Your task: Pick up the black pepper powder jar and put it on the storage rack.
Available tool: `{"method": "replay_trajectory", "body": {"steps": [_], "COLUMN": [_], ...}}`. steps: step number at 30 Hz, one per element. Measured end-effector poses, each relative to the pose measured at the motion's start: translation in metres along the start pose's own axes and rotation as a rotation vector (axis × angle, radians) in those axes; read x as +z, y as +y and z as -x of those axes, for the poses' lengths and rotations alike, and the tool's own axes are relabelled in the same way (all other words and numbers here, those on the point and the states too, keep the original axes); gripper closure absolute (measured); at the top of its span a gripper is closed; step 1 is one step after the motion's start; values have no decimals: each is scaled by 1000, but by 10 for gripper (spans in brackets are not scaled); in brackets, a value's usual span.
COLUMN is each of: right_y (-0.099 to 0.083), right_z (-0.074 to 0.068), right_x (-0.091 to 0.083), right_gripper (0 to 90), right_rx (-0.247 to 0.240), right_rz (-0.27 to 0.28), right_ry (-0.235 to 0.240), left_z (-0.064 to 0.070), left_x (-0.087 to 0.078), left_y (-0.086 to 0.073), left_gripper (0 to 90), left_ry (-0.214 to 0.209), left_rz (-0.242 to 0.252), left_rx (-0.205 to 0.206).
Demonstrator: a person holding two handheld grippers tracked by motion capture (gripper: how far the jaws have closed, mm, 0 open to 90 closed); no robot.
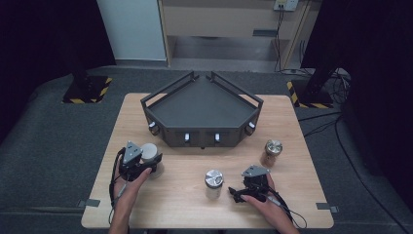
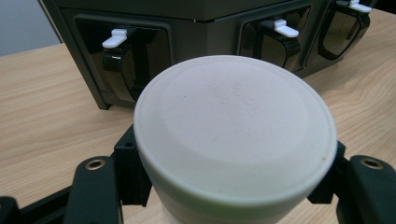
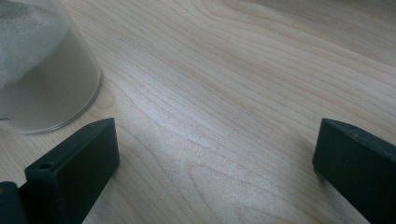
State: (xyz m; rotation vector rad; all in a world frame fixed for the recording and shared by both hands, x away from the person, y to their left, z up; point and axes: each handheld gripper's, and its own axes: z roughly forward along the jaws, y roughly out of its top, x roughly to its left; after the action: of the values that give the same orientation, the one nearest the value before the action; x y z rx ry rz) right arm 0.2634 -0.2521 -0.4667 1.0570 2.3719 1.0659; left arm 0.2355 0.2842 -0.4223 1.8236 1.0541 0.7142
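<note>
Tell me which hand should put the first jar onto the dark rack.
Left. Its tongs already straddle the white-lidded jar, right in front of the dark rack. The right tongs stand open over bare table, beside the clear jar, holding nothing.

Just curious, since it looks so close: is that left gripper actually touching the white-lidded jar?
Touching. In the left gripper view, the left gripper has its black jaws pressed against both sides of the white-lidded jar, with no gap showing.
</note>
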Motion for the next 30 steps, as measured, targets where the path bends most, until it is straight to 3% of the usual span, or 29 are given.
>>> {"method": "replay_trajectory", "body": {"steps": [14, 18, 22, 30], "right_y": [0, 0, 0, 0], "right_z": [0, 0, 0, 0], "right_x": [0, 0, 0, 0], "right_gripper": [5, 5, 5, 5], "right_rx": [0, 0, 0, 0], "right_rz": [0, 0, 0, 0], "right_ry": [0, 0, 0, 0], "left_z": [7, 7, 11, 10], "left_x": [-10, -16, -22, -29], "left_y": [15, 21, 31, 44], "left_gripper": [326, 325, 326, 326], "left_ry": [-21, -45, -43, -43], "left_rz": [-8, 1, -6, -7], "left_rx": [31, 33, 68, 78]}}
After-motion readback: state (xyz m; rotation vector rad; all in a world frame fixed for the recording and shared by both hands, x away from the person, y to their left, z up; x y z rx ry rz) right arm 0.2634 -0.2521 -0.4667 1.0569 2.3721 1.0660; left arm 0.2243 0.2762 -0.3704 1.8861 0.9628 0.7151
